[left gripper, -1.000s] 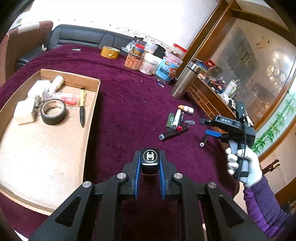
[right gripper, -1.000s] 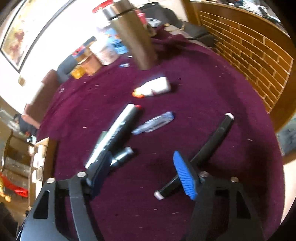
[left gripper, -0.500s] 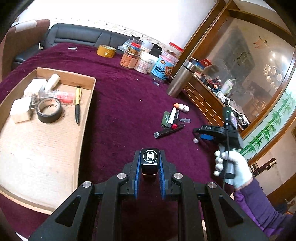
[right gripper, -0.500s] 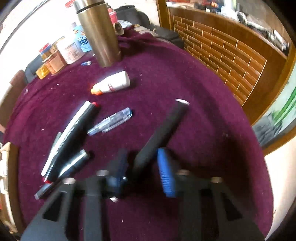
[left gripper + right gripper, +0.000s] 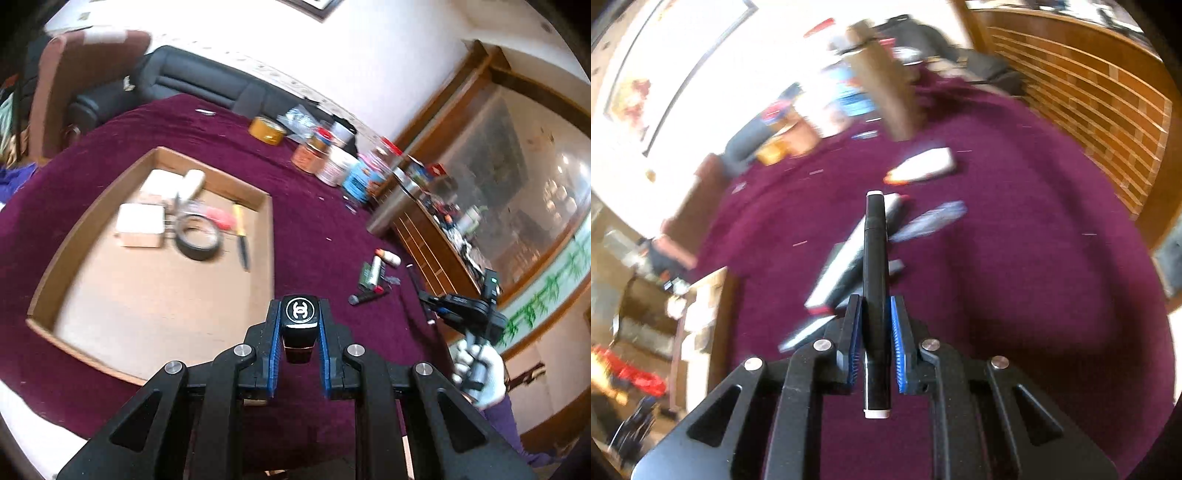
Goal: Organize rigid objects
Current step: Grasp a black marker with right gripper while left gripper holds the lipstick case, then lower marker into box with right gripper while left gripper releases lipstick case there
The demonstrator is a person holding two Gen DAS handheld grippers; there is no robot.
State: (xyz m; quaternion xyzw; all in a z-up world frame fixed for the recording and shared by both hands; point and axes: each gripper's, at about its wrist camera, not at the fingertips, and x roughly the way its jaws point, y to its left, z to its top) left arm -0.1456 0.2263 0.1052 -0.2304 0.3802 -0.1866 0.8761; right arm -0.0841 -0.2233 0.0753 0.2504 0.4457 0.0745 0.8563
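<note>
My left gripper is shut on a small black-capped bottle with a white logo on top, held above the purple cloth just right of the cardboard tray. The tray holds white boxes, a black tape roll and a pen. My right gripper has its jaws closing, and the blue pads press on a black marker lifted off the cloth and pointing forward. In the left wrist view that right gripper hangs at the right with a gloved hand on its handle.
Loose markers, a clear pen and a white bottle with an orange tip lie on the cloth. A steel flask stands behind them. Jars and yellow tape line the far edge. A wooden cabinet flanks the right side.
The right gripper has closed on the black marker and raised it off the cloth. The left gripper, still holding the bottle, has shifted so the tray sits more centrally ahead.
</note>
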